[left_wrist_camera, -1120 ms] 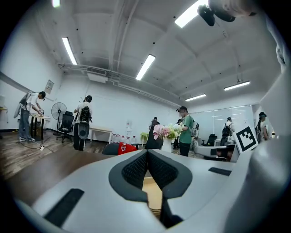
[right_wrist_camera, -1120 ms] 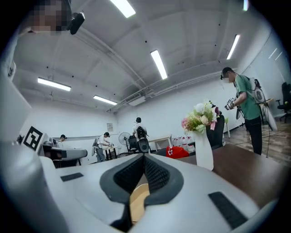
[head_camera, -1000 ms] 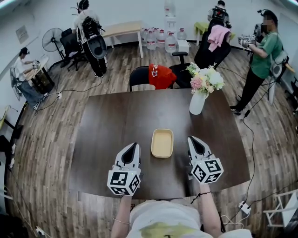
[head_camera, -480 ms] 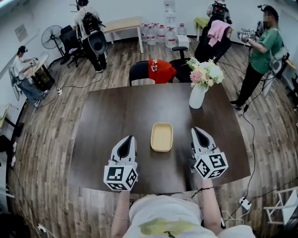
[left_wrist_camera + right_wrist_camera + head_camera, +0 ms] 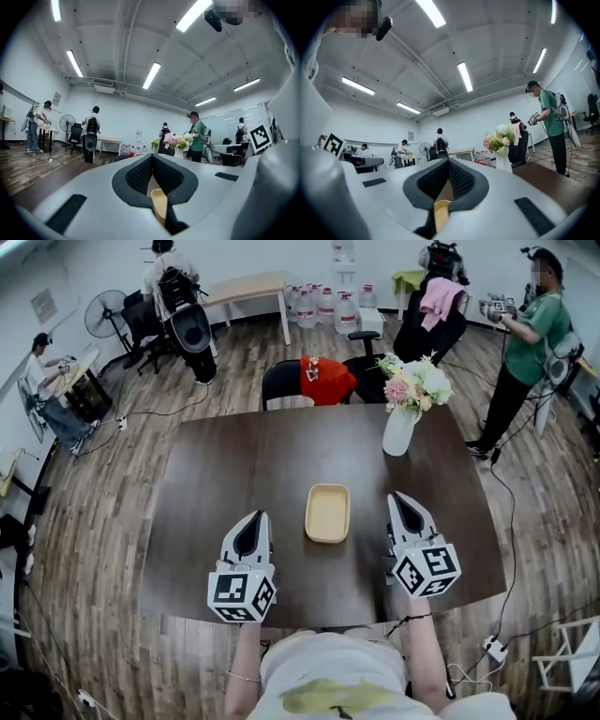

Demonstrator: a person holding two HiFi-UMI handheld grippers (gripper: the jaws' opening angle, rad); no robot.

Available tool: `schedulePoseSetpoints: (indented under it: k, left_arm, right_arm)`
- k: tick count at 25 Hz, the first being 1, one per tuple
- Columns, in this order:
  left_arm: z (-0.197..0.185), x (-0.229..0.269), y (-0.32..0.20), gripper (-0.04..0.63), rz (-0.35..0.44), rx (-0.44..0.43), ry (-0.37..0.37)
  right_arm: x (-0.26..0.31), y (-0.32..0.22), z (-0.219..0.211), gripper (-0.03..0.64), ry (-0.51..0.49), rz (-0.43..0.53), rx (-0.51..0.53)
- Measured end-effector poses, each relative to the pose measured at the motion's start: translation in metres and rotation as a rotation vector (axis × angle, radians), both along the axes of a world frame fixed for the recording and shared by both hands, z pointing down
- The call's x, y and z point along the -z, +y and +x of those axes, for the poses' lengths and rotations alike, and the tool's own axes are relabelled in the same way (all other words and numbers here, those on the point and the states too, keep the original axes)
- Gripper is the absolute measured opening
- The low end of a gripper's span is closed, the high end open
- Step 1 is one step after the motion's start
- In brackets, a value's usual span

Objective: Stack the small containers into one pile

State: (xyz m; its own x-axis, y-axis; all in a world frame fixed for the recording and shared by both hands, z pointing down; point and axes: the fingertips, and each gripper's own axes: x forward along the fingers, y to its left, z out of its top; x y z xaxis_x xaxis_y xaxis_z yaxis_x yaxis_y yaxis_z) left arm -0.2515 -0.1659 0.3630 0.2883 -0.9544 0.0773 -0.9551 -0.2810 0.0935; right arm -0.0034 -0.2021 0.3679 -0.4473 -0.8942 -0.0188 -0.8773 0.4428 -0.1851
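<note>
The left gripper (image 5: pixel 256 517) and the right gripper (image 5: pixel 397 497) sit low over the dark table (image 5: pixel 225 465). Each has its fingers pressed together with nothing gripped — in both gripper views the pads meet at the tips. The tan pile of small containers (image 5: pixel 327 513) stands between the two pairs of fingers, apart from both: right of the left fingertips, left of the right ones. Beyond the right fingers stands a white vase of flowers (image 5: pixel 398 432).

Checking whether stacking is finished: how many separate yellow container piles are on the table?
1: the yellow pile sits on the table between the left gripper and right gripper. Nested containers inside it may be hidden.
</note>
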Motion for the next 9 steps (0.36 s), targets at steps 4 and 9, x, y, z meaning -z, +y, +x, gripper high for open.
schedulePoseSetpoints:
  k: [4,9]
  left_arm:
    - [-0.0024,-0.0002,0.0032,0.025,0.000,0.008,-0.001]
    - [-0.0023,0.0001,0.0056,0.025,0.001,0.008,-0.002]
  right_arm:
    - [0.0008,0.0027,0.0009,0.021,0.002,-0.001,-0.006]
    - [0.0002,0.0051,0.0036,0.021,0.002,-0.002,-0.018]
